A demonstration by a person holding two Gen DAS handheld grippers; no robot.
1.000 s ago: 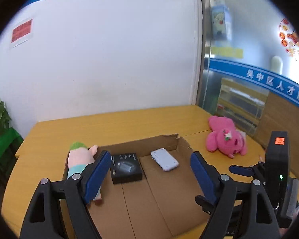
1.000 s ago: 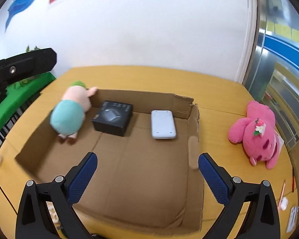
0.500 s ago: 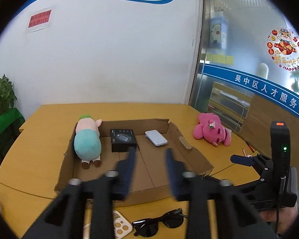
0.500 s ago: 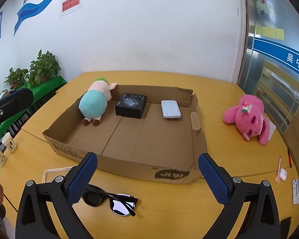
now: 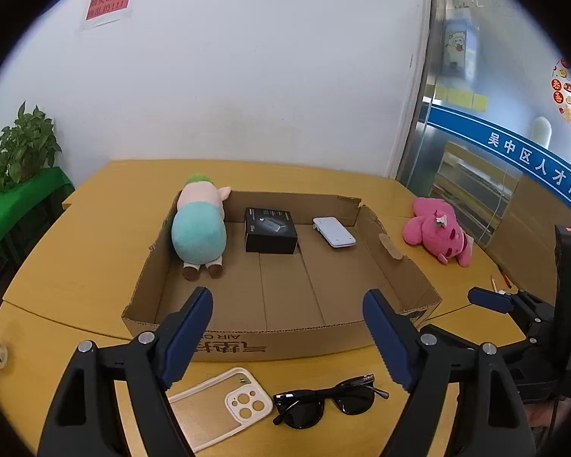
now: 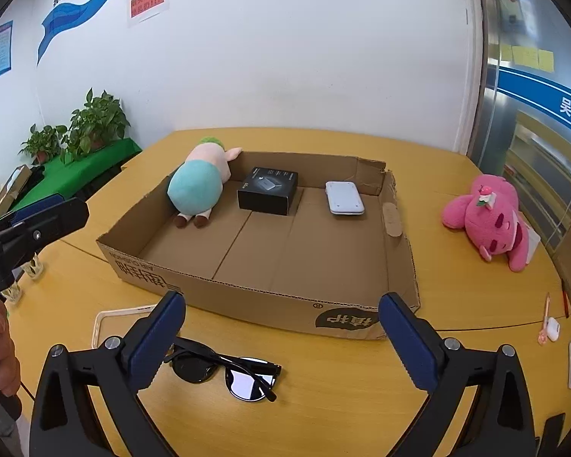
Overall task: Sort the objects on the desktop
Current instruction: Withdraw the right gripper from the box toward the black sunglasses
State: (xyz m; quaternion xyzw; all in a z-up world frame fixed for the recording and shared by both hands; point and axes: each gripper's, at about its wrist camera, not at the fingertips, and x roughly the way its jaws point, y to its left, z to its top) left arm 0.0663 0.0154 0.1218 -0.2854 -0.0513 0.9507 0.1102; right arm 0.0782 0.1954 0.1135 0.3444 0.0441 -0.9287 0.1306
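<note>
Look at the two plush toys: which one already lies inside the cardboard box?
The plush pig in the teal outfit, lying in the far left corner of the cardboard box. The pink plush toy lies outside it, on the table to the right.

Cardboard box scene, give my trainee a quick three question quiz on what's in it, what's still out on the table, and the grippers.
1. True or false: the sunglasses lie inside the cardboard box.
2. Which lies between the teal plush and the white device in the box? A) phone case B) black box C) pink plush
3. Fill in: the left gripper and the right gripper both have their jaws ____.

Key
1. False; they lie on the table in front of it, beside the phone case.
2. B, the black box; the pink plush lies outside.
3. open
</note>
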